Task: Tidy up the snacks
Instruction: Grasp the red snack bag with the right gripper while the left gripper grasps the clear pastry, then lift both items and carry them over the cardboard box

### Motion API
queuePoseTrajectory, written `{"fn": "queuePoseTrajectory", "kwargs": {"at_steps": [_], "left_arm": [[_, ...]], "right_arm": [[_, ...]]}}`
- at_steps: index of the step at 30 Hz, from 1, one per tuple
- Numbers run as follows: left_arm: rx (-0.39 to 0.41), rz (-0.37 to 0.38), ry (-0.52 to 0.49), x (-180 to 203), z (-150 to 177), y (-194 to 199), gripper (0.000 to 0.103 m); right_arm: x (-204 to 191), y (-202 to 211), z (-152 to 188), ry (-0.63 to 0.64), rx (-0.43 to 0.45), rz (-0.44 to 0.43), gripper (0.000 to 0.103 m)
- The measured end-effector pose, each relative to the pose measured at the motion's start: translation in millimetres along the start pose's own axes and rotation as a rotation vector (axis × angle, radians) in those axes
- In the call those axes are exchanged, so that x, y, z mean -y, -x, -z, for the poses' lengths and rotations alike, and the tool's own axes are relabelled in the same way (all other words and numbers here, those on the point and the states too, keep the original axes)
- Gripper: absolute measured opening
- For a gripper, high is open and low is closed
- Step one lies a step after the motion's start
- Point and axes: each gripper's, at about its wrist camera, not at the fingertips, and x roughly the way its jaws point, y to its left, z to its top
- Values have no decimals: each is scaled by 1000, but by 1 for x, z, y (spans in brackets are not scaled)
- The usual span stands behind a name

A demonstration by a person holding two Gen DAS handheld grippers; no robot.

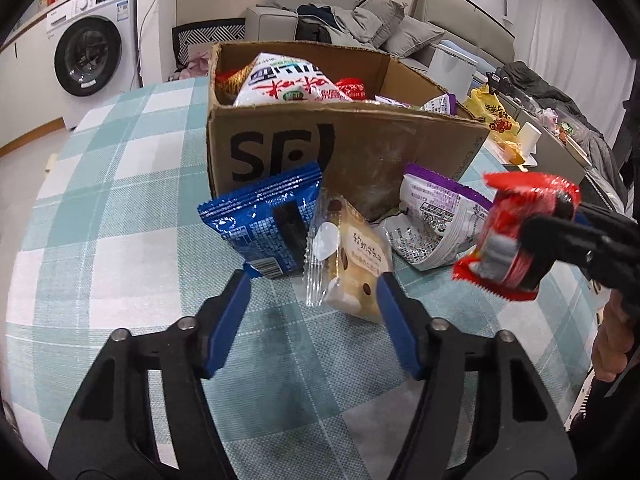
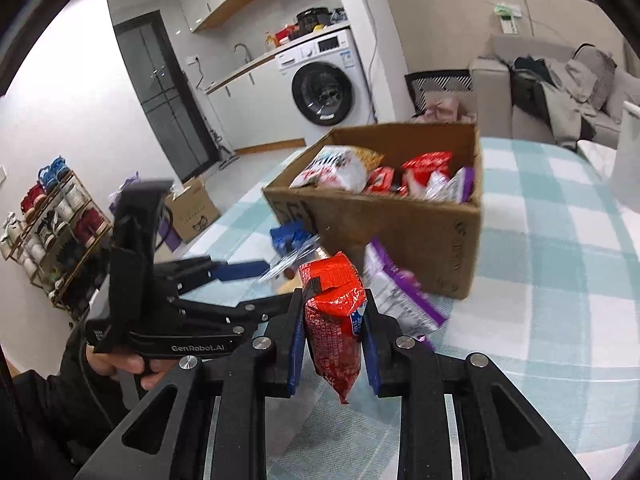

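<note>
On my right gripper [image 2: 332, 344] the jaws are clamped on a red snack packet [image 2: 334, 320], pads pressing both sides, packet clear of the bench [image 2: 560, 280] and hanging above the checked cloth. From the left wrist view the same packet [image 1: 516, 236] sits off to the right side, pinched in the black fingers, well apart from the box.

Left gripper [image 1: 312, 296] is part-way apart, nothing clamped. A clear-wrapped pale bread roll [image 1: 352, 264] stands between the blue pads; the right pad [image 1: 396, 328] looks to be just touching the wrapper edge, the left pad [image 1: 228, 320] is clear of it. No earlier shot, so I can't say more on the jaws.

Cardboard box [image 1: 348, 148] with black lettering stands near the middle of the bench, open top, already loaded: a big white bag [image 1: 288, 80] with red print, red packets [image 2: 424, 168], a purple-edged one [image 2: 456, 188] at its right corner.

Against the box's near wall, still on the bench: a blue packet [image 1: 260, 224] leaning upright at the left, the bread roll beside it, then a white-and-purple packet [image 1: 436, 220] lying crumpled toward the box's right corner.

A hand [image 2: 132, 364] holds the left gripper's handle in the right wrist view
</note>
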Motion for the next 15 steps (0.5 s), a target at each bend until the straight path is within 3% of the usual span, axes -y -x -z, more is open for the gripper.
{"fn": "queuePoseTrajectory", "kwargs": {"at_steps": [7, 9, 15], "left_arm": [[-16, 60, 9, 0, -3, -13, 44], [-26, 84, 10, 2, -4, -17, 31], [17, 127, -7, 9, -5, -8, 14]], "right_arm": [[11, 5, -2, -24, 11, 17, 25], [11, 6, -1, -30, 9, 16, 25], [12, 5, -1, -32, 16, 17, 25]]}}
